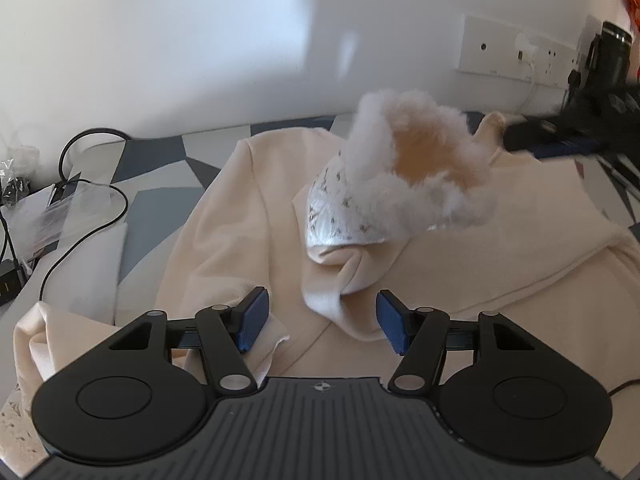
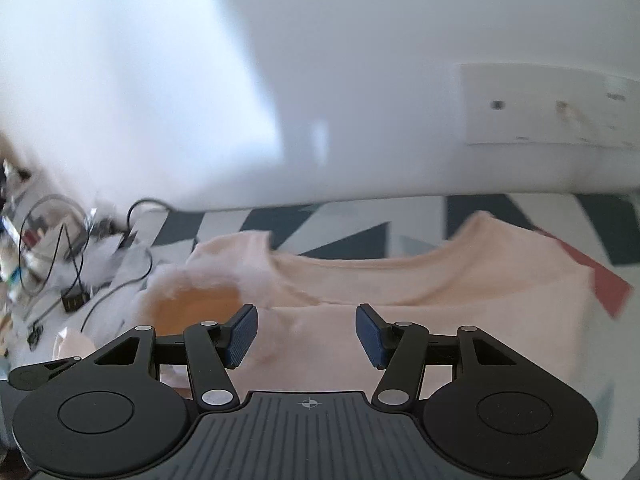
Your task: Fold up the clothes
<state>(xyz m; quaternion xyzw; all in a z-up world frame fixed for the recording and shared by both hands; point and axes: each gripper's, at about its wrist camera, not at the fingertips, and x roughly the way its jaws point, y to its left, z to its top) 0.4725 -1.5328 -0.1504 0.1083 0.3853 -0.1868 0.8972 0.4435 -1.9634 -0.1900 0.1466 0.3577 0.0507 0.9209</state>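
A cream hooded garment (image 1: 480, 240) lies spread on a patterned cloth surface (image 1: 160, 200). Its white fluffy fur-trimmed hood (image 1: 420, 152) stands up in the middle, showing a silvery printed lining (image 1: 336, 208). My left gripper (image 1: 322, 322) is open just above a bunched cream fold (image 1: 340, 292), holding nothing. My right gripper (image 2: 307, 336) is open over the garment's body (image 2: 440, 300), with the fur hood (image 2: 192, 284) to its left. In the left wrist view the right gripper (image 1: 520, 130) appears as a blurred dark shape at the garment's far right edge.
Black cables (image 1: 92, 216), a charger (image 1: 8, 284) and plastic bags (image 1: 52, 208) lie at the left. A white wall with a socket panel (image 1: 504, 52) runs behind. A black bottle (image 1: 612, 56) stands at the far right. A red patch of the pattern (image 2: 608, 284) shows by the garment.
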